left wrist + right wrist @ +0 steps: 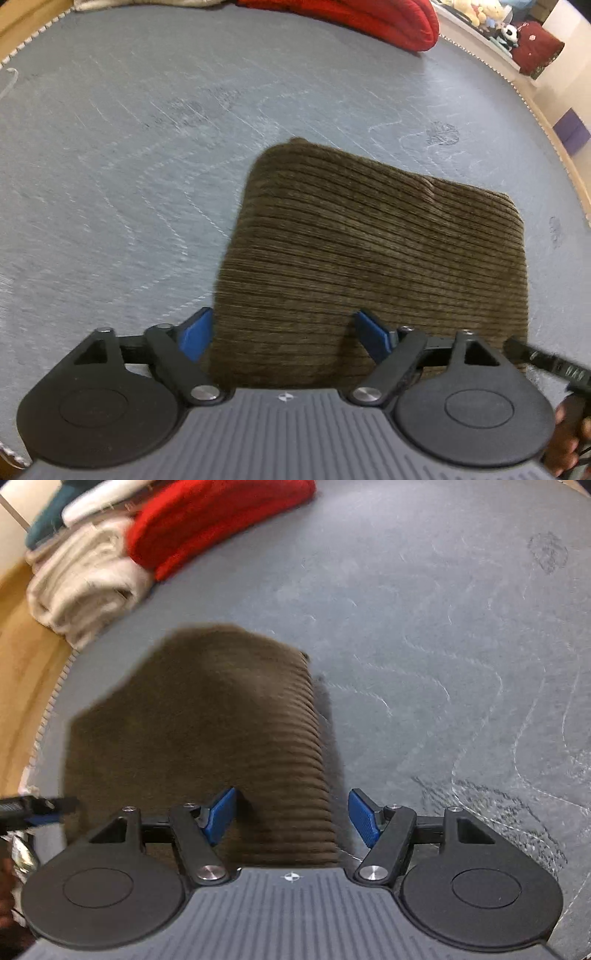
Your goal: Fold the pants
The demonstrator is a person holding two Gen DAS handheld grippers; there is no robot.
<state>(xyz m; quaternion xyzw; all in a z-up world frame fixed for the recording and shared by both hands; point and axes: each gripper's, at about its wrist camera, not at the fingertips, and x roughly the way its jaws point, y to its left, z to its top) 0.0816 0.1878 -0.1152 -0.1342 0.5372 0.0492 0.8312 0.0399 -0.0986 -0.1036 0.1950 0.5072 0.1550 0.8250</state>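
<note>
The brown corduroy pants (pixel 369 251) lie folded into a compact rectangle on the grey mat (pixel 129 147). My left gripper (pixel 284 332) is open and empty, hovering over the near left edge of the pants, blue fingertips (pixel 195 332) spread wide. In the right wrist view the pants (pixel 207 731) lie ahead and left. My right gripper (pixel 293 818) is open and empty over their near right edge. The other gripper's tip shows at the far left (pixel 33 808).
A red folded garment (pixel 207 520) and a cream folded one (pixel 85 579) lie at the mat's far edge, with a teal and white stack (pixel 74 502) behind. Wooden floor (pixel 18 664) borders the mat. Plush toys and a shelf (pixel 509 29) stand beyond.
</note>
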